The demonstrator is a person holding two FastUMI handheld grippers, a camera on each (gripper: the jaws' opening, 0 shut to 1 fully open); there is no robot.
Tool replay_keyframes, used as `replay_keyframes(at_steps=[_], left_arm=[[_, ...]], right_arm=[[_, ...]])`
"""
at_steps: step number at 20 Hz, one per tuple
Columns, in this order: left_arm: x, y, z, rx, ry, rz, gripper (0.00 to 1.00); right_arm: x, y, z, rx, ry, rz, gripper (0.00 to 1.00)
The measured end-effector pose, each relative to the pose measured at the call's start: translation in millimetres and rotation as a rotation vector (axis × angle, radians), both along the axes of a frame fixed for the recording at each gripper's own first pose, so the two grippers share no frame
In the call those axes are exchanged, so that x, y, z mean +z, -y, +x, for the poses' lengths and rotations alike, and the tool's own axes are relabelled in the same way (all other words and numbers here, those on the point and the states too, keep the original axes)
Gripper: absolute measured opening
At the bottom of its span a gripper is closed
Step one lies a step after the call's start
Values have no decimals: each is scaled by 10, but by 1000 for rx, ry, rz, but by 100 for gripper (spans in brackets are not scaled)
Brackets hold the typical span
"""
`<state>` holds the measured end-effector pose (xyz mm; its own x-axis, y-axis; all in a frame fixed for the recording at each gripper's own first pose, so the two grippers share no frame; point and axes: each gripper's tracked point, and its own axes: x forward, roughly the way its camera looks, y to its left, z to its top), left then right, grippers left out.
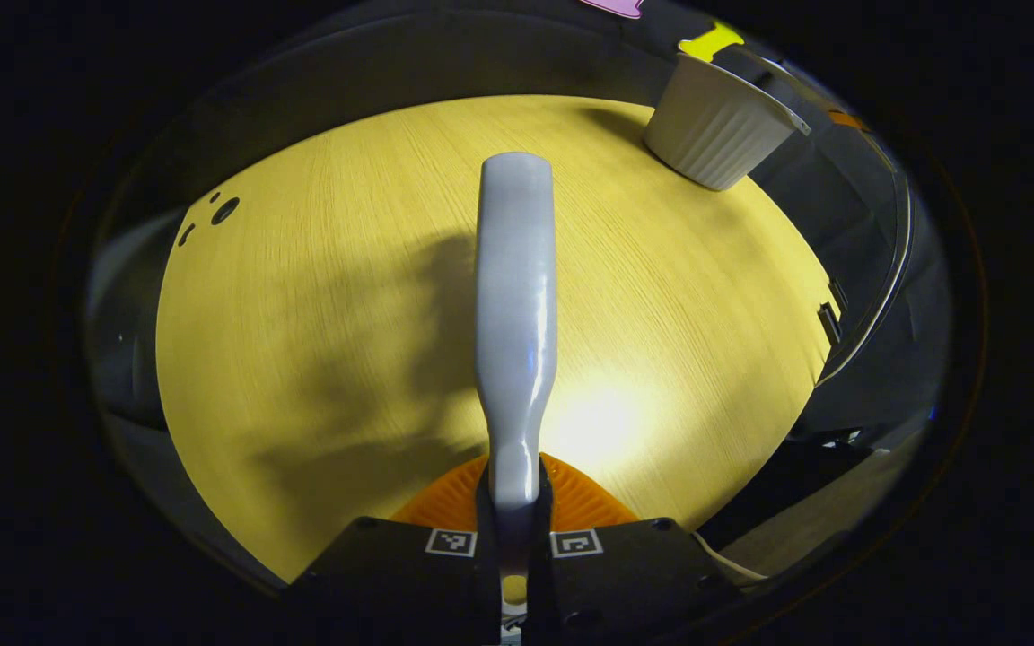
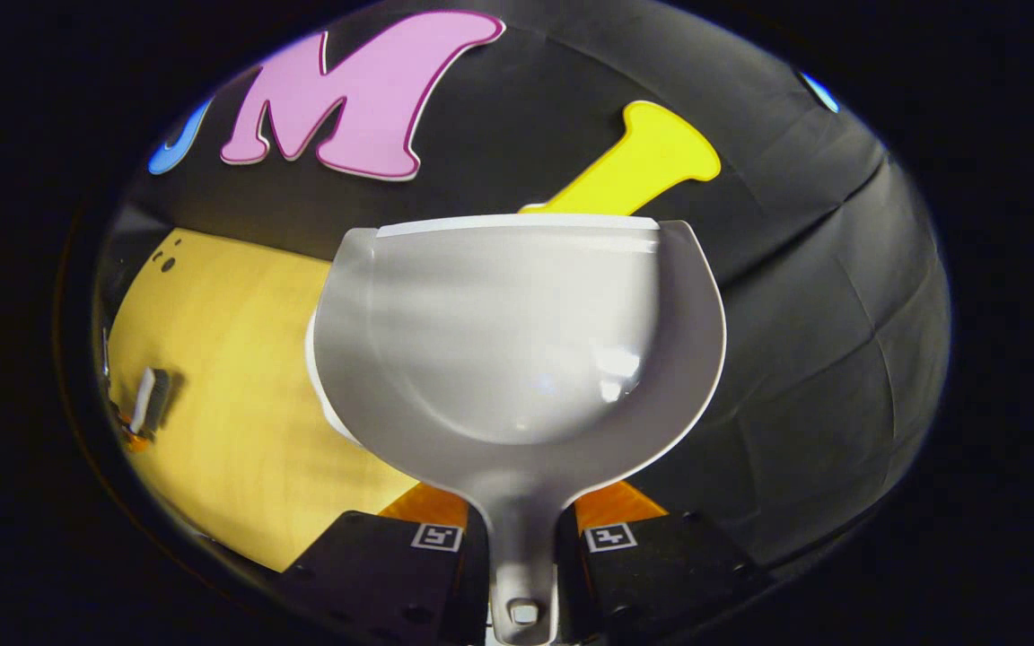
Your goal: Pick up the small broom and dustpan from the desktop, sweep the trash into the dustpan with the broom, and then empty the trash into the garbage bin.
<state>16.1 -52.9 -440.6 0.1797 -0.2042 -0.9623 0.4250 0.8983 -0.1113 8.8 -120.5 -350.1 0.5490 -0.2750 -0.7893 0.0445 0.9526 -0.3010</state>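
Right gripper view: our right gripper (image 2: 521, 538) clamps the pale grey plastic dustpan (image 2: 517, 350) by its handle, raised by the white ribbed bin (image 1: 716, 126) at the bench's (image 1: 319, 296) far-right corner. Left gripper (image 1: 514, 538) clamps the pale grey broom (image 1: 517, 305). Risk: tipping off-centre, we spill trash.

The counter (image 1: 319, 296) is a pale yellow wood-grain top with a rounded front edge. A white ribbed garbage bin (image 1: 713, 126) stands on its far right corner. Well apart from the bin, near the far left edge, a few small dark holes (image 1: 223, 210) mark the wood. A soft shadow, its source unclear, falls between bin and holes.
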Motion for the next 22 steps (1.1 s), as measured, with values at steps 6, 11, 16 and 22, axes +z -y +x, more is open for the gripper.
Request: replay_keyframes(at_steps=[6,11,16,22], left_arm=[[-10,68,-26,24,8,-6,16],[-59,177,-99,74,27,13,16],[-135,308,-94,118,36,33,16],[-154,364,-79,137,22,67,16]], right_arm=[[-60,-110,56,79,67,123,35],[-276,-103,-9,157,-1,244,35],[-524,-192,-157,245,-102,305,35],[-999,-26,-582,316,-262,314,34]])
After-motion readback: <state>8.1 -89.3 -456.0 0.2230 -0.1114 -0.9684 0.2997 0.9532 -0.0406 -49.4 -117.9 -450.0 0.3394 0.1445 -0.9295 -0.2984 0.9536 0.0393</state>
